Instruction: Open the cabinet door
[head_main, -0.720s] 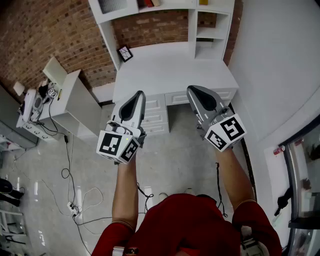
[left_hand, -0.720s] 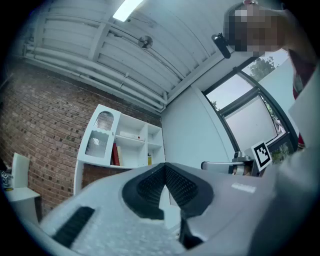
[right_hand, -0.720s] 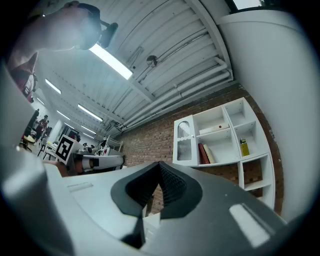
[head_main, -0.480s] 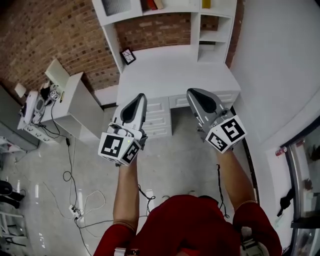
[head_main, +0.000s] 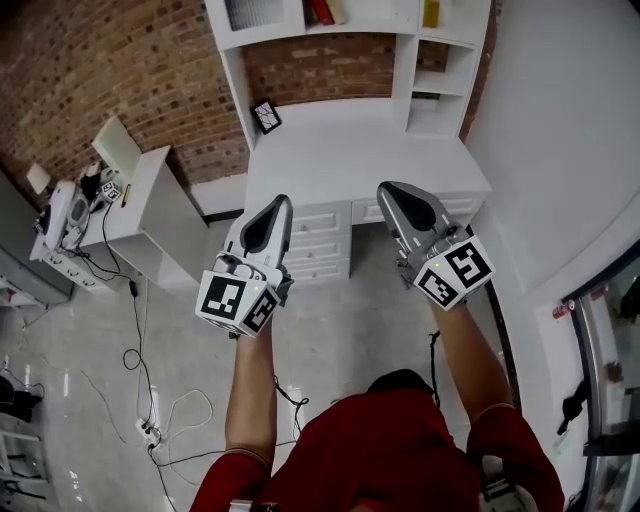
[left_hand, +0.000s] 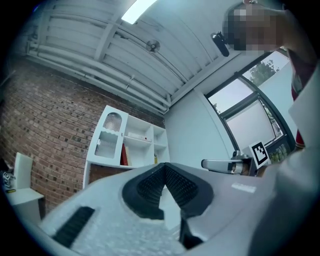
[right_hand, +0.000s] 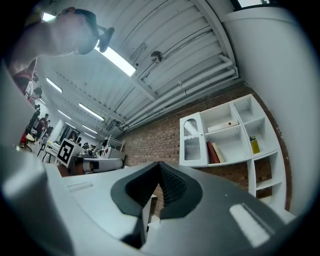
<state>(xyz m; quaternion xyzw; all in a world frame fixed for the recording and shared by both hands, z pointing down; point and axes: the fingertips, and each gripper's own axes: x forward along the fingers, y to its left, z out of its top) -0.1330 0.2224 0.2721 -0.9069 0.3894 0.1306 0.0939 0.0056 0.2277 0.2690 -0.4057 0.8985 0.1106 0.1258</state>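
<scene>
A white desk (head_main: 360, 150) with a shelf hutch stands against the brick wall ahead. The hutch's top left compartment has a white cabinet door with a glass pane (head_main: 245, 14), (left_hand: 110, 136), (right_hand: 191, 140), and the door is closed. My left gripper (head_main: 277, 201), (left_hand: 164, 165) and right gripper (head_main: 388, 188), (right_hand: 160, 164) are held side by side in the air, well short of the desk and tilted slightly upward. Both are shut with nothing between the jaws. Neither touches the furniture.
Drawers (head_main: 320, 235) sit under the desk top at the left. A small picture frame (head_main: 268, 116) stands on the desk, with books (head_main: 325, 12) and a yellow bottle (head_main: 431, 12) on the shelves. A white side table (head_main: 150, 205) with devices stands left; cables (head_main: 150, 400) lie on the floor.
The desk and hutch have slid lower in the head view, so more of the shelves shows. Both grippers keep the same pose and stay shut.
</scene>
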